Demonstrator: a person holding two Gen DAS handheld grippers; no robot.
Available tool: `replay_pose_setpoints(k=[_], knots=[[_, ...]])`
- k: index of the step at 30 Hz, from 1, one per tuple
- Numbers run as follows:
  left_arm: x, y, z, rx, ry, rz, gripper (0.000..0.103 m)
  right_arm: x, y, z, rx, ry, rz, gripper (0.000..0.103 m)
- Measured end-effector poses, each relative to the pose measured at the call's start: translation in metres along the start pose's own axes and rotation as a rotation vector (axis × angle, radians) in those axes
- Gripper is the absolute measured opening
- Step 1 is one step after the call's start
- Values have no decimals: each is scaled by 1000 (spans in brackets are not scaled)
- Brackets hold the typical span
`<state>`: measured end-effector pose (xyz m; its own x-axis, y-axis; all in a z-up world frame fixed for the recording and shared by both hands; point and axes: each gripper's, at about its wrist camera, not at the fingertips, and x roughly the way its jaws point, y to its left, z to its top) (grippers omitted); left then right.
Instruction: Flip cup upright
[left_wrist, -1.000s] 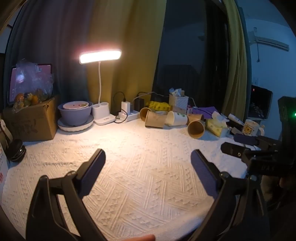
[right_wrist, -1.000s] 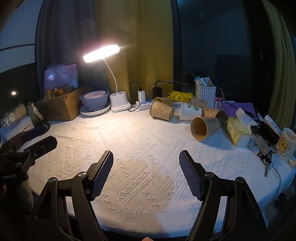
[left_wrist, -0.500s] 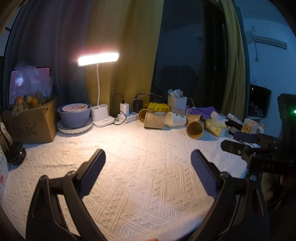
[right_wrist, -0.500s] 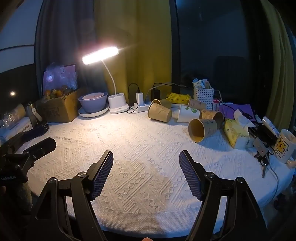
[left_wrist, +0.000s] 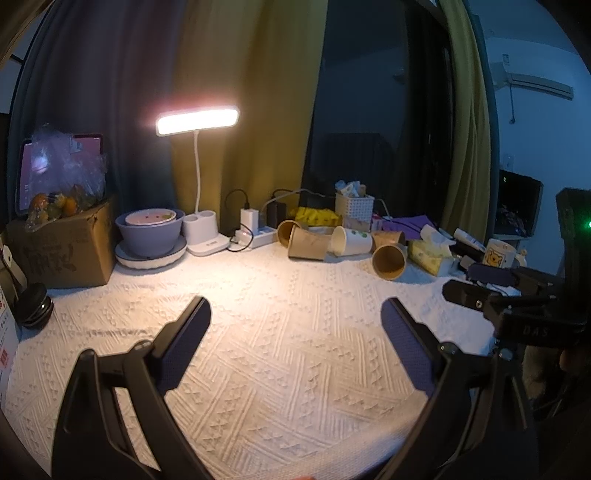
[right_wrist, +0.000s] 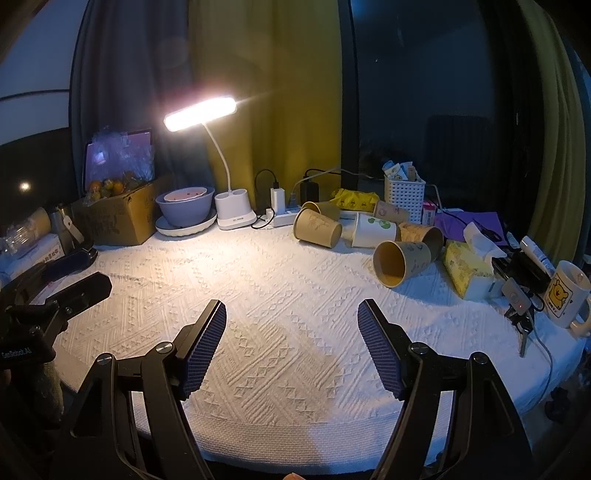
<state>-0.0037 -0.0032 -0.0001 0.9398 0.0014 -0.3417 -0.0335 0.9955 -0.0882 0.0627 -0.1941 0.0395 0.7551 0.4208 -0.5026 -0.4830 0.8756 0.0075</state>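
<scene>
Several paper cups lie on their sides at the back right of the white tablecloth. The nearest brown cup points its mouth toward me; it also shows in the left wrist view. A white cup with green dots and another brown cup lie behind it. My right gripper is open and empty, well short of the cups. My left gripper is open and empty over the cloth's front. Each gripper shows at the edge of the other's view.
A lit desk lamp stands at the back with a power strip. Stacked bowls and a cardboard box of fruit are at back left. A tissue pack, keys and a bear mug sit at right.
Both views have shifted slightly; the scene sits a little lower and farther in frame. Both grippers stay open and nothing on the table has moved.
</scene>
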Motion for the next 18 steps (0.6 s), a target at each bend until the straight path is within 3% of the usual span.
replay_pose_setpoints(k=[18], knots=[[0,-1,2,-6,7,-7,94,-1,0,-1,-1,-1,0,76]])
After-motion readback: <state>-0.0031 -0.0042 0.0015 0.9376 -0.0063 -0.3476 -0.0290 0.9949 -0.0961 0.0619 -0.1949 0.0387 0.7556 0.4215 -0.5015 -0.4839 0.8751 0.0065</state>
